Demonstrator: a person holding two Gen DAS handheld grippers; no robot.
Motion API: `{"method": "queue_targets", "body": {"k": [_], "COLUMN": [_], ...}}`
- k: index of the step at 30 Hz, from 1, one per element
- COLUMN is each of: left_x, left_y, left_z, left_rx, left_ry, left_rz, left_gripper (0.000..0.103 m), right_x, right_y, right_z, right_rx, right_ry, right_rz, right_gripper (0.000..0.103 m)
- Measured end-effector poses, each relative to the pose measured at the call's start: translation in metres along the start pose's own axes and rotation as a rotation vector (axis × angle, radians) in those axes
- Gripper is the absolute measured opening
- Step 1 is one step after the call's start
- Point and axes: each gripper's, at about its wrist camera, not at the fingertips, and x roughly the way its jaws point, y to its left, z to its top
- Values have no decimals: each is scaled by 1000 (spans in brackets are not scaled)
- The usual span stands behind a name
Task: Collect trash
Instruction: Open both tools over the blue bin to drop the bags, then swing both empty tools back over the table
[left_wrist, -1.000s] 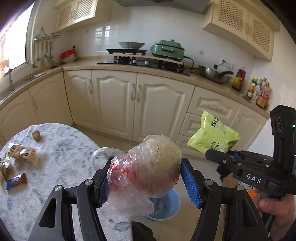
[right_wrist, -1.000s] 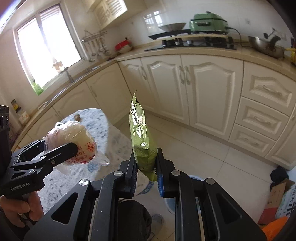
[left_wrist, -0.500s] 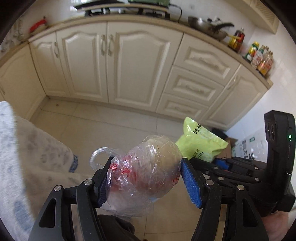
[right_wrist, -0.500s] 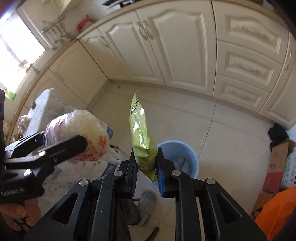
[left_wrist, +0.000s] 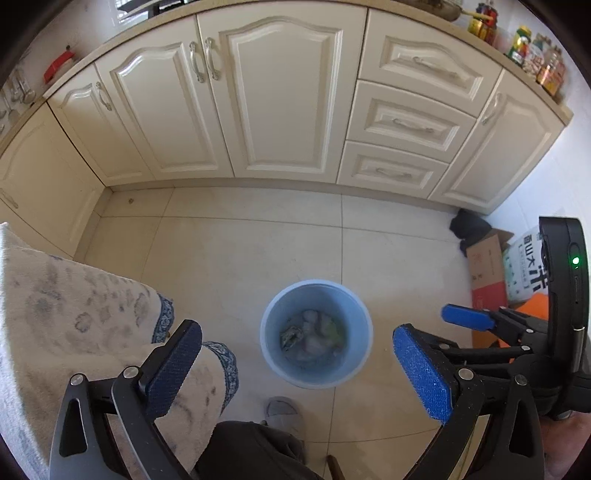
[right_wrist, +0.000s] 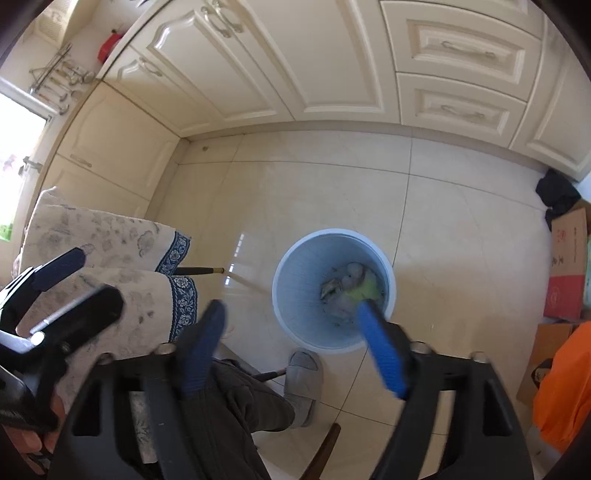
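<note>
Left gripper (left_wrist: 295, 363): jaws wide apart, nothing between, above blue bin (left_wrist: 351, 354).
Right gripper (right_wrist: 295, 350): jaws wide apart, nothing held, also over bin.
Bin: on tile floor, near cabinets.
Trash: green packet (right_wrist: 365, 288) and clear plastic bag (left_wrist: 314, 338) lie inside bin w/ other scraps.
Tablecloth (left_wrist: 55, 314): left of bin.

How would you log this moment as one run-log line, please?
left gripper: open, empty | right gripper: open, empty | green packet: in blue bin
</note>
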Motion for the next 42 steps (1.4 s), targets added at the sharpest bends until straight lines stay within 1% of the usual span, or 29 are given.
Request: {"method": "queue_targets", "body": {"k": [1,2,4,5,6,9,10,12,13,14,17,20,23,27,29,33,36,37,42], "left_x": [-3,-6,-13,-22,-26,-46,-52,-81,-90,-109,-146,-186,-217,-259,-277,-314,-339,-344,-386], "left_y": [-1,-2,-6,-8,-10,-13,-15,-11,-12,-7,1,15,26,42,49,65,73,75,90], "left_z": [2,2,2,-7,-9,-34,-36,-64,-67,-81,-103,-131,-156,-198,-216,-254,-282,-287,-331], "left_rx": [-5,-10,-15,-17,-17,-26,-30,-31,-35,-38,-56,-87,-123,-176,-202,-272,-328,-340,-422], "left_ry": [-8,-23,-51,-58,-68,-101,-117,-150,-172,-190,-254,-303,-355,-408,-437,-488,-522,-530,-583], "left_rz": [1,4,15,27,35,37,33,28,32,33,37,49,70,99,112,163,200,206,260], "left_gripper": [102,102,102,102,102,102,102,102,102,102,102,102,102,102,102,102,102,102,102], "right_x": [-1,-4,-10,-14,-18,-33,-37,-46,-52,-58,-73,-91,-108,-125,-134,-148,-157,-161,-175], "right_y": [-2,-4,-8,-7,-7,0,3,11,16,22,39,62,87,125,149,195,235,249,311], "right_z": [-1,-3,-6,-6,-8,-11,-11,-11,-10,-10,-11,-11,-13,-15,-17,-24,-32,-35,-50], "right_rx": [15,34,81,97,105,106,102,90,83,74,45,6,-29,-90,-133,-223,-298,-325,-434], "right_ry": [-8,-16,-29,-36,-44,-66,-72,-87,-97,-108,-138,-178,-217,-257,-272,-303,-327,-340,-381], "right_rz": [-4,-6,9,13,13,11,10,0,-5,-5,1,5,26,47,59,85,101,105,151], "right_gripper": [99,103,103,103,103,103,103,103,103,103,103,103,103,103,103,103,103,103,103]}}
